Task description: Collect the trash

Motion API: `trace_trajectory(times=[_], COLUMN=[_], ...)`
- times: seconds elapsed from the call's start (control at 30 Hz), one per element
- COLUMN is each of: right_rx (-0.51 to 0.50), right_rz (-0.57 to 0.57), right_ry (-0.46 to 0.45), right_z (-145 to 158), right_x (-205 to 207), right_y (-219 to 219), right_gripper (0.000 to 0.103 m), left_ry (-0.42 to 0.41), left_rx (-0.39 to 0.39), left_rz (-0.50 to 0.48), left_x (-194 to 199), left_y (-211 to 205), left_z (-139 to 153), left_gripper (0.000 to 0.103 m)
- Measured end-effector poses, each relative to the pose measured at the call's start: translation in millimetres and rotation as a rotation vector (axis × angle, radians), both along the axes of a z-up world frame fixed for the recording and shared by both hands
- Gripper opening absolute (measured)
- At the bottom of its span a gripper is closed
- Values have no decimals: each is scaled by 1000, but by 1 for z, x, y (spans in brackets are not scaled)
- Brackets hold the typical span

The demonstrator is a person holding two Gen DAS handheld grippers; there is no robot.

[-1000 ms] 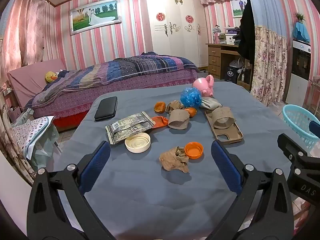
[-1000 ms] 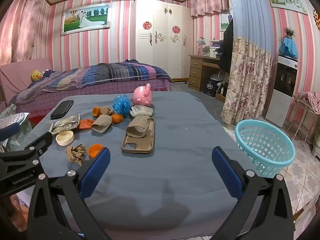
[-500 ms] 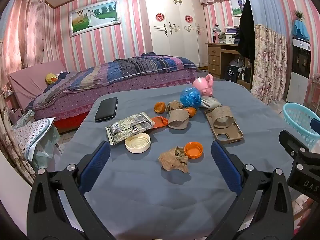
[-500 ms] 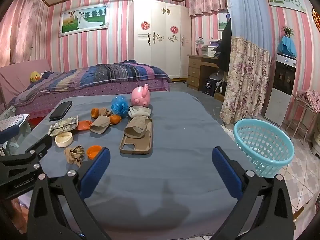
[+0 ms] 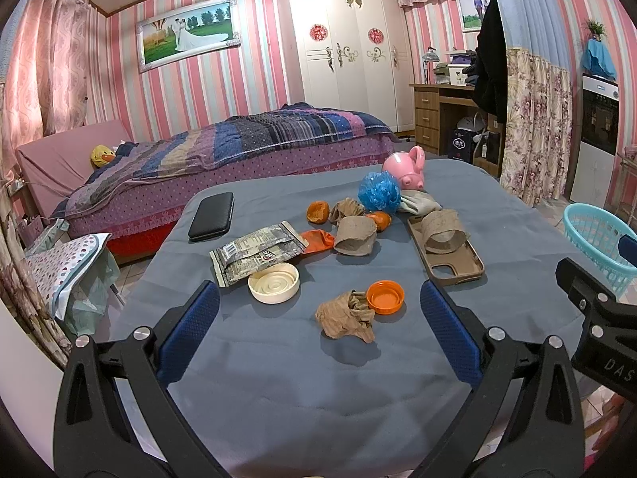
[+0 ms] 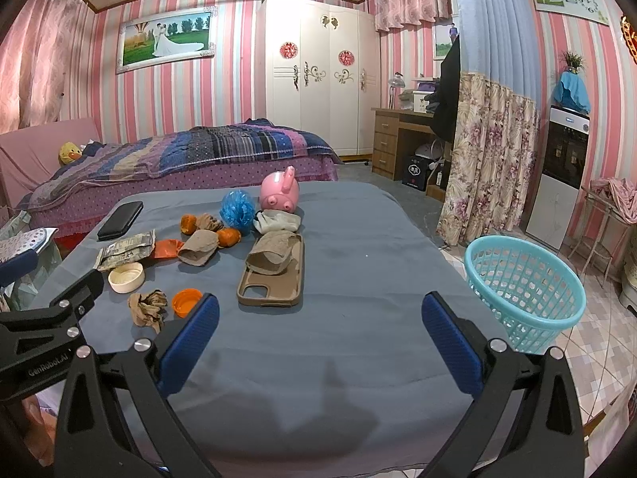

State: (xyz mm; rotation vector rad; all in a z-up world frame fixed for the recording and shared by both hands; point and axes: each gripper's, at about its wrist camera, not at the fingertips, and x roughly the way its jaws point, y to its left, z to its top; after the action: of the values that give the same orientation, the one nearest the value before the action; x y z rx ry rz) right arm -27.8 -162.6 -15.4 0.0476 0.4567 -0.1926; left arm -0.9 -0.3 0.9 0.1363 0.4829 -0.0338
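Trash lies on the grey-blue table (image 5: 278, 378): a crumpled brown paper wad (image 5: 345, 316), an orange cap (image 5: 385, 297), a white lid (image 5: 274, 282), a foil wrapper (image 5: 256, 250), cardboard tubes (image 5: 355, 235), orange peels (image 5: 317, 212) and a blue plastic ball (image 5: 379, 192). My left gripper (image 5: 318, 332) is open and empty, just short of the paper wad. My right gripper (image 6: 320, 342) is open and empty over the bare near part of the table (image 6: 338, 358). A turquoise basket (image 6: 523, 285) stands on the floor to the right of the table.
A brown phone case (image 5: 448, 257) holds one cardboard tube. A black wallet (image 5: 212, 216), a pink piggy bank (image 5: 405, 164) and a grey cloth (image 5: 418, 202) are also on the table. A bed (image 5: 223, 159) stands behind it, a desk (image 6: 402, 139) at the back right.
Both grippers have drifted only slightly; the views are almost the same. Both stay open and empty, and nothing on the table has moved.
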Motion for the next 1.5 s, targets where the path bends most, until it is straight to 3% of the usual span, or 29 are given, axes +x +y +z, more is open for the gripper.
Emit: trace_trajectory(times=[1.5], right_rx=[-2], right_rz=[-7], right_ry=[-8], right_z=[3], right_x=[-3], right_y=[-4], right_gripper=[99], left_ry=[4], left_rx=[9], left_rz=[-1], left_x=[3], left_y=[0], left_z=[-4], left_gripper=[98])
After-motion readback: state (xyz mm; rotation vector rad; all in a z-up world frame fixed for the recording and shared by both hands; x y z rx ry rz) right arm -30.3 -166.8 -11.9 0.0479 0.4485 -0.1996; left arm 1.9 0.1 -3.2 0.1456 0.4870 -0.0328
